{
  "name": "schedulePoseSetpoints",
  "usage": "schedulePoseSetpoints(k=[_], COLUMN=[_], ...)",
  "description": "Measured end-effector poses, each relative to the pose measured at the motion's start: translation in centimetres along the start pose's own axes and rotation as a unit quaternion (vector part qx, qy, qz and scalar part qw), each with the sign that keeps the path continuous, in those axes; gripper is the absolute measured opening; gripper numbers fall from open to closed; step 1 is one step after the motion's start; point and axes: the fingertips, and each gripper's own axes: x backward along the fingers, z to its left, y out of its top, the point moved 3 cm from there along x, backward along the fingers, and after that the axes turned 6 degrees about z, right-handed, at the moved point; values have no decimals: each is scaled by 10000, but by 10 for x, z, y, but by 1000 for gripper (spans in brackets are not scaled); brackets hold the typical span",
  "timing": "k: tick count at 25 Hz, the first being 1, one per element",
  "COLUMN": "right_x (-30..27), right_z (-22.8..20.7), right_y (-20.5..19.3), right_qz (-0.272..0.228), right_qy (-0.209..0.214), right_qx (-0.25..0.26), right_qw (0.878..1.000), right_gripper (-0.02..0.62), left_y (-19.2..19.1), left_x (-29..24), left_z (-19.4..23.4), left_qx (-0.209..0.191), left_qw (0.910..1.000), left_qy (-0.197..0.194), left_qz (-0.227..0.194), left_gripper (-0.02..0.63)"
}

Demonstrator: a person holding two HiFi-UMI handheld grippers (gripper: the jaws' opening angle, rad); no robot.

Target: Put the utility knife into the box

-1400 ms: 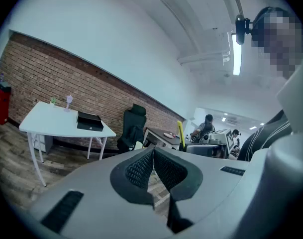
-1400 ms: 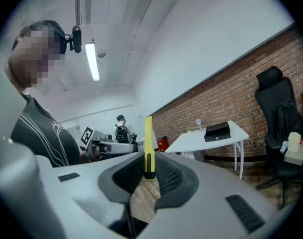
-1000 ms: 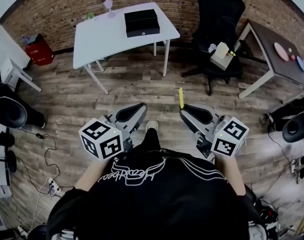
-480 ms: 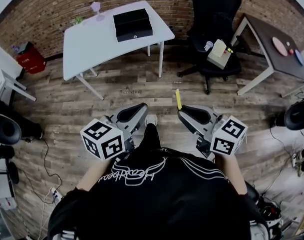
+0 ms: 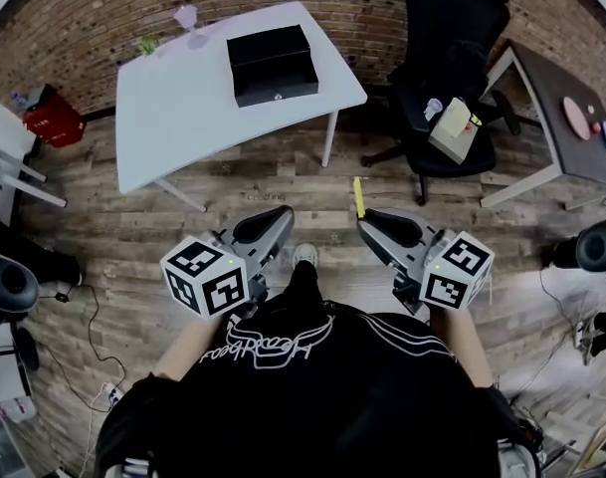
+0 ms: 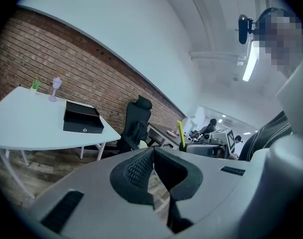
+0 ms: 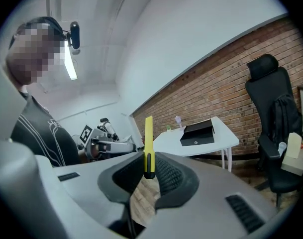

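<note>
White desk [image 5: 183, 118] against brick wall [image 5: 94, 18], wood floor [image 5: 133, 217]; box [image 5: 272, 63] on desk. Right gripper [image 7: 149, 167] pinches knife [image 7: 149, 138]; left gripper [image 6: 153, 156] pressed together.

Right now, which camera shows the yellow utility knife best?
The right gripper view: the utility knife stands upright and close, clamped between the jaws of the right gripper. The head view shows only a small yellow tip ahead of that gripper; the left gripper view, a thin distant strip.

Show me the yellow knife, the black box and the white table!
utility knife [image 5: 359, 197]: head view, on its yellow body.
black box [image 5: 272, 56]: head view, middle of its lid.
white table [image 5: 178, 118]: head view, bare top left of the box.
</note>
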Motion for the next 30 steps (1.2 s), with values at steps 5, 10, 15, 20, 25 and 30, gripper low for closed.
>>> schedulePoseSetpoints(k=[5, 10, 15, 20, 25, 30], right_x=[-54, -104, -145, -176, -196, -223], right_z=[-57, -100, -130, -150, -160, -173], right_y=[37, 62, 83, 104, 116, 130], right_qz=[218, 533, 761, 894, 1010, 1214], right_qy=[-32, -22, -71, -240, -287, -223], right_qx=[-134, -152, -13, 363, 556, 831], right_qw=[9997, 9985, 9971, 9950, 9929, 9889], right_gripper=[69, 69, 69, 69, 69, 69], left_y=[46, 75, 92, 106, 114, 122], left_x=[-31, -56, -71, -79, -81, -83], left_z=[62, 121, 168, 196, 211, 223], left_qx=[155, 443, 567, 536, 553, 589], left_qw=[9999, 9990, 9983, 9984, 9980, 9970], left_qy=[8, 64, 153, 182, 273, 455], left_qz=[13, -16, 24, -23, -130, -207], left_gripper=[32, 32, 32, 32, 32, 32])
